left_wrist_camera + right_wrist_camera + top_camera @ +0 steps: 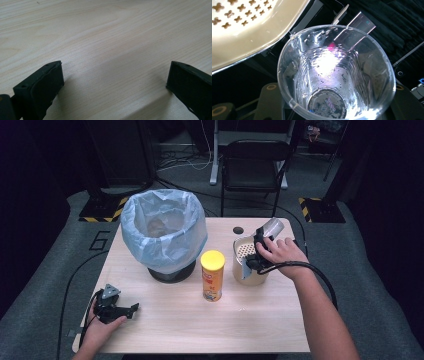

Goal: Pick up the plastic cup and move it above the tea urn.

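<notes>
High view: left gripper rests low on the table, near its front-left corner, well apart from everything. Right gripper holds a clear plastic cup tipped over the cream perforated container; the yellow canister stands just beside it and the lined bin sits further left.

Left gripper view: jaws spread wide, bare wood between.

Right gripper view: jaws pinch the cup, mouth toward camera, wet inside, looks drained. Container rim lies up-left of the cup's lip, so any remaining pour likely goes that way. Right hand is nearer.

A large "6" is marked on the grey floor mat.
</notes>
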{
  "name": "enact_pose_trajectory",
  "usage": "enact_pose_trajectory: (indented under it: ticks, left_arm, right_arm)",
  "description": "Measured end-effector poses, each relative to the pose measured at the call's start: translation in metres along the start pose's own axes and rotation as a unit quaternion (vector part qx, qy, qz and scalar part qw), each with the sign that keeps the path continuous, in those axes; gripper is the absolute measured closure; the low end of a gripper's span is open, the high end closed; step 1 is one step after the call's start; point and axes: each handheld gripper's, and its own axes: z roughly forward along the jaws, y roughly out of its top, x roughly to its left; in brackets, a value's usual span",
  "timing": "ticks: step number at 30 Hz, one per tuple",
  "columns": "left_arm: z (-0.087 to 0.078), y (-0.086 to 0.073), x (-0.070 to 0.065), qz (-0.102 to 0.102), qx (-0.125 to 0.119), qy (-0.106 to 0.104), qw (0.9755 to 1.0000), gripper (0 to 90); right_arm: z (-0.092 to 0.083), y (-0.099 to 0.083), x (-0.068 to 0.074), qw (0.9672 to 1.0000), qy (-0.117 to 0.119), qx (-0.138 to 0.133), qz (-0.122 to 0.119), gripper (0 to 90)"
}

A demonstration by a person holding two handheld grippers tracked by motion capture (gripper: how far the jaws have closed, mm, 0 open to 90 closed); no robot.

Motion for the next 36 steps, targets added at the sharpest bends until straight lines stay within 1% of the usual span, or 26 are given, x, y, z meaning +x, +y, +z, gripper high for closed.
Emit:
enact_pose_trajectory:
  ticks: [1, 2, 3, 4, 5, 8, 9, 11, 12, 13, 14, 15, 17, 19, 20, 21, 23, 24, 25, 26, 28, 30, 31, 32, 34, 36]
  left_arm:
    - [0.0, 0.0, 0.0, 0.0, 0.0, 0.0, 1.0, 0.7]
    - [0.0, 0.0, 0.0, 0.0, 0.0, 0.0, 1.0, 0.7]
    - [-0.001, 0.001, 0.001, 0.002, 0.009, -0.006, 0.9999, 0.7]
    - [-0.001, 0.001, 0.001, 0.002, 0.009, -0.005, 0.9999, 0.7]
    - [-0.001, 0.001, 0.001, 0.002, 0.009, -0.005, 0.9999, 0.7]
    - [-0.001, 0.001, 0.001, 0.002, 0.009, -0.005, 0.9999, 0.7]
    - [-0.001, 0.001, 0.001, 0.001, 0.008, -0.005, 1.0, 0.7]
    - [-0.001, 0.001, 0.001, 0.005, 0.003, -0.001, 1.0, 0.7]
    - [-0.001, 0.001, 0.001, 0.004, 0.003, -0.001, 1.0, 0.7]
    - [0.0, 0.0, 0.001, 0.004, 0.0, 0.001, 1.0, 0.7]
    - [0.0, 0.0, 0.001, 0.003, -0.002, 0.001, 1.0, 0.7]
    - [0.0, 0.0, 0.001, 0.002, -0.002, 0.001, 1.0, 0.7]
    - [0.0, 0.0, 0.001, 0.003, -0.002, 0.001, 1.0, 0.7]
    - [0.001, 0.0, 0.0, 0.0, -0.008, 0.002, 1.0, 0.7]
    - [0.001, 0.0, 0.0, 0.0, -0.008, 0.002, 1.0, 0.7]
    - [0.001, 0.0, 0.0, 0.0, -0.008, 0.002, 1.0, 0.7]
    - [0.0, 0.0, 0.0, 0.001, -0.004, 0.001, 1.0, 0.7]
    - [0.0, 0.0, 0.0, 0.002, -0.002, 0.0, 1.0, 0.7]
    - [0.0, 0.0, 0.0, 0.001, -0.006, 0.001, 1.0, 0.7]
    - [0.0, 0.0, 0.0, 0.001, -0.005, 0.001, 1.0, 0.7]
    - [0.0, 0.0, 0.0, 0.0, -0.002, 0.0, 1.0, 0.7]
    - [0.0, 0.0, 0.0, -0.001, -0.002, -0.001, 1.0, 0.7]
    - [0.0, 0.0, 0.0, 0.0, 0.001, -0.001, 1.0, 0.7]
    - [0.0, 0.0, 0.0, 0.0, 0.001, -0.001, 1.0, 0.7]
    - [0.0, 0.0, 0.0, 0.001, -0.003, 0.001, 1.0, 0.7]
    - [0.0, 0.0, 0.0, 0.002, -0.003, 0.001, 1.0, 0.7]
  right_arm:
    - [0.002, -0.001, -0.001, 0.9998, -0.008, -0.006, -0.014, 42.6]
    - [-0.001, -0.001, 0.0, 1.0, 0.002, 0.004, 0.004, 42.6]
    - [-0.001, -0.001, 0.0, 1.0, 0.003, 0.002, 0.008, 42.6]
    - [-0.001, -0.002, -0.002, 1.0, 0.0, 0.0, 0.002, 42.6]
    - [-0.002, -0.003, -0.001, 0.9999, -0.003, 0.003, 0.014, 42.6]
    - [-0.003, -0.005, -0.003, 0.9996, -0.001, 0.003, 0.027, 42.5]
    - [-0.003, -0.005, -0.007, 0.9999, -0.003, -0.002, 0.01, 42.5]
    - [-0.003, -0.006, -0.006, 0.9998, -0.002, -0.003, 0.021, 42.5]
    - [-0.002, -0.008, -0.009, 0.9999, -0.002, -0.012, 0.003, 42.4]
    - [-0.004, -0.007, -0.008, 0.9999, 0.0, -0.004, 0.017, 42.5]
    - [-0.002, -0.008, -0.009, 0.9998, -0.003, -0.011, 0.018, 42.4]
    - [-0.003, -0.009, -0.01, 0.9996, -0.008, -0.009, 0.025, 42.4]
    - [-0.002, -0.009, -0.013, 0.999, 0.012, -0.024, 0.036, 42.4]
    - [-0.004, -0.01, -0.016, 0.9986, 0.016, -0.023, 0.045, 42.4]
    - [-0.005, -0.01, -0.017, 0.9974, 0.018, -0.023, 0.066, 42.4]
    - [-0.006, -0.011, -0.021, 0.9977, 0.021, -0.022, 0.061, 42.4]
    - [-0.007, -0.012, -0.023, 0.9964, 0.029, -0.027, 0.074, 42.4]
    - [-0.007, -0.014, -0.027, 0.9967, 0.017, -0.023, 0.075, 42.4]
    - [-0.008, -0.015, -0.03, 0.997, 0.02, -0.024, 0.071, 42.4]
    - [-0.008, -0.016, -0.029, 0.996, 0.021, -0.02, 0.084, 42.4]
    - [-0.008, -0.017, -0.03, 0.9963, 0.022, -0.023, 0.08, 42.4]
    - [-0.007, -0.017, -0.032, 0.9954, 0.025, -0.027, 0.088, 42.3]
    - [-0.007, -0.018, -0.031, 0.9929, 0.034, -0.022, 0.112, 42.3]
    - [-0.007, -0.018, -0.031, 0.9929, 0.034, -0.022, 0.112, 42.3]
    - [-0.007, -0.02, -0.032, 0.9885, 0.04, -0.024, 0.144, 42.3]
    - [-0.007, -0.02, -0.032, 0.989, 0.037, -0.022, 0.142, 42.3]
